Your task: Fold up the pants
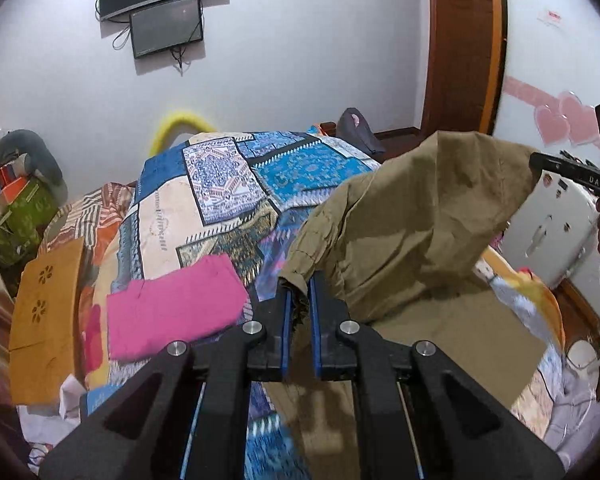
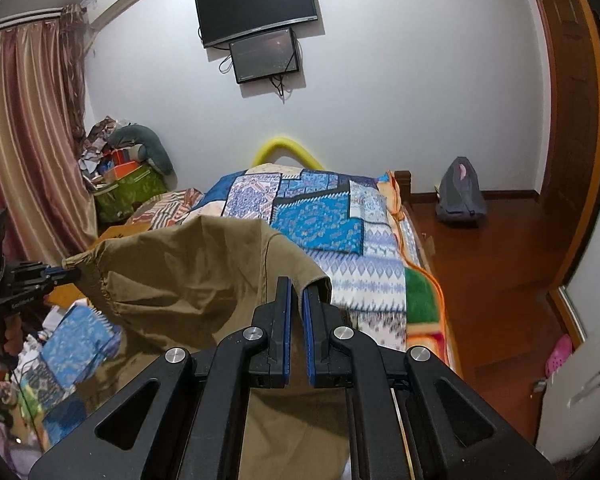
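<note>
You're over a bed [image 2: 332,216] with a patchwork quilt; wooden floor [image 2: 488,264] lies open to its right, clutter crowds the left. Folded pink cloth [image 1: 176,304] lies near left. Your left gripper [image 1: 299,300] and right gripper [image 2: 296,300] each pinch an edge of the khaki pants [image 2: 188,276], lifted above the quilt.

**Bed centre open, left side crowded**

Khaki pants [image 1: 412,216] hang stretched between left gripper [image 1: 299,304] and right gripper [image 2: 296,300], blocking the space straight ahead of both. Far half of the bed [image 2: 320,208] is bare patchwork cover, free to pass over. Pink folded cloth [image 1: 172,308] and a brown cardboard sheet [image 1: 46,320] occupy the bed's left edge. Piled boxes and bags [image 2: 128,176] fill the curtain corner. Wooden floor [image 2: 492,264] right of the bed is open apart from a grey bag [image 2: 460,192].
</note>
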Action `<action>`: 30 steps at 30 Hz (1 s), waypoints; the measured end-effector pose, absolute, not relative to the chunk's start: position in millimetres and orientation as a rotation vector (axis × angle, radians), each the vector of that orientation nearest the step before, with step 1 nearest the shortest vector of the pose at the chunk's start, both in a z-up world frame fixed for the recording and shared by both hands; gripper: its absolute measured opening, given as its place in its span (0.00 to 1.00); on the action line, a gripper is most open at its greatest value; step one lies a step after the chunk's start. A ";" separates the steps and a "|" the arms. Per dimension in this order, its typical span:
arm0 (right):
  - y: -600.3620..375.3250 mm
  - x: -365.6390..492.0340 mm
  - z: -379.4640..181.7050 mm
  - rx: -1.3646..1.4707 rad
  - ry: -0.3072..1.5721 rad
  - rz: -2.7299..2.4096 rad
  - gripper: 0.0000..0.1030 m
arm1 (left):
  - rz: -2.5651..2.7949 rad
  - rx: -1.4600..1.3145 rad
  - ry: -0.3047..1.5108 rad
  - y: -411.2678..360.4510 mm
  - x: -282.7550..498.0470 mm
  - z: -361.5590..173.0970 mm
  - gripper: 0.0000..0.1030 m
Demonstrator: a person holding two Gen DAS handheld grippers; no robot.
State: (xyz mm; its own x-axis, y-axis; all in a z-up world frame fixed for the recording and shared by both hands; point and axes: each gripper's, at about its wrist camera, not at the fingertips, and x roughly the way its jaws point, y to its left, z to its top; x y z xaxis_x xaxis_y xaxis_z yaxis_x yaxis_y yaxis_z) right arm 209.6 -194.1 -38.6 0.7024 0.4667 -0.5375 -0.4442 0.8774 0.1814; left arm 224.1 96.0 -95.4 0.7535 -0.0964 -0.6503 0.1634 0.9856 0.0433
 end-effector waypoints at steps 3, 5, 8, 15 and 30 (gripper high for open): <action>-198.8 193.6 -42.5 0.047 0.623 0.507 0.05 | -0.152 0.099 0.720 92.8 200.3 -103.4 0.08; -202.6 182.0 -47.8 0.045 0.629 0.496 0.05 | -0.168 0.098 0.722 90.8 186.7 -108.1 0.08; -210.4 165.9 -55.3 0.062 0.638 0.489 0.05 | -0.179 0.107 0.732 87.5 169.9 -116.6 0.08; -224.5 133.9 -83.8 0.116 0.694 0.480 0.04 | -0.183 0.124 0.762 79.5 136.8 -142.1 0.08; -180.4 126.2 -122.6 0.047 0.807 0.539 0.05 | -0.067 0.113 0.927 113.5 110.2 -202.2 0.07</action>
State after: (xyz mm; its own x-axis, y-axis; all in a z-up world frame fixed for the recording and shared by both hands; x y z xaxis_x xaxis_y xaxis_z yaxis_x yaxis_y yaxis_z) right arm 126.2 -180.4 -122.6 0.5652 0.4759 -0.6738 -0.4409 0.8646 0.2409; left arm 110.2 113.5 -202.2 0.5991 -0.0086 -0.8006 0.1059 0.9920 0.0686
